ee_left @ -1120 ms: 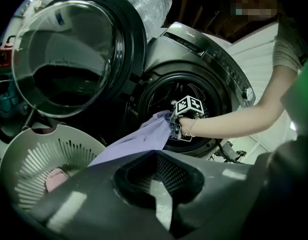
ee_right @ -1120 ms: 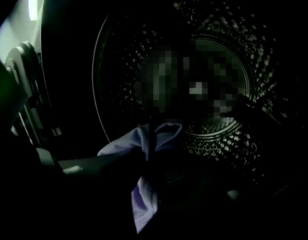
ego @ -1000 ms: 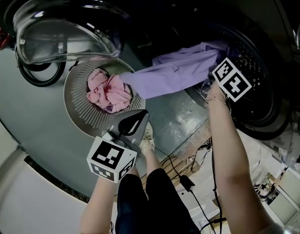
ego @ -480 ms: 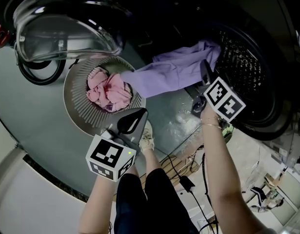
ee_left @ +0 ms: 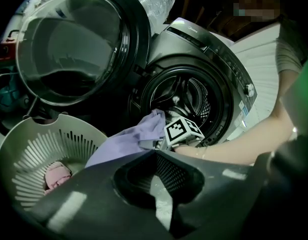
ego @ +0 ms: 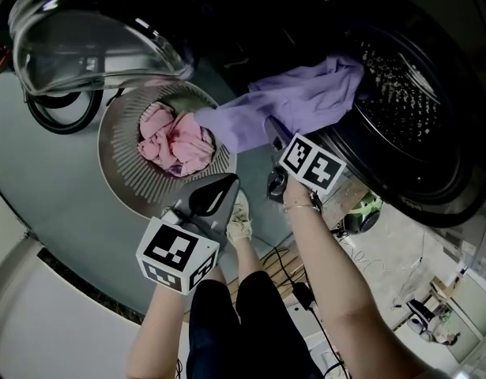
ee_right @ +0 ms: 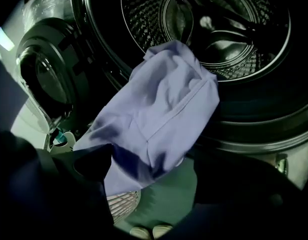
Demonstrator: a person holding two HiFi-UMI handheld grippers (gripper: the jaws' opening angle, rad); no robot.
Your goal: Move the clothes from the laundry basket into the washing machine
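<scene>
While the dark front-loading washing machine (ego: 408,109) gapes at 2 o'clock, the grey slatted plastic laundry basket (ego: 120,160) sits at 10. A soft, light lavender shirt (ego: 298,105) trails from drum lip to basket rim and is probably best pinched mid-fold. Crumpled pink clothes (ego: 175,140) fill the basket. The right gripper (ee_right: 151,164) has its fingers spread and empty. The left gripper (ego: 225,186) has its fingers closed on nothing.

Pictured from above: we wear dark trousers (ego: 243,322), pale shoes (ego: 238,221) and a thin bracelet (ego: 299,207) on the right wrist, with our forearms bare. A grey short sleeve (ee_left: 290,51) shows in the left gripper view. Our left gripper (ego: 227,184) and right gripper (ego: 273,131) are dark grey, each bearing a cube of black-and-white square markers.
</scene>
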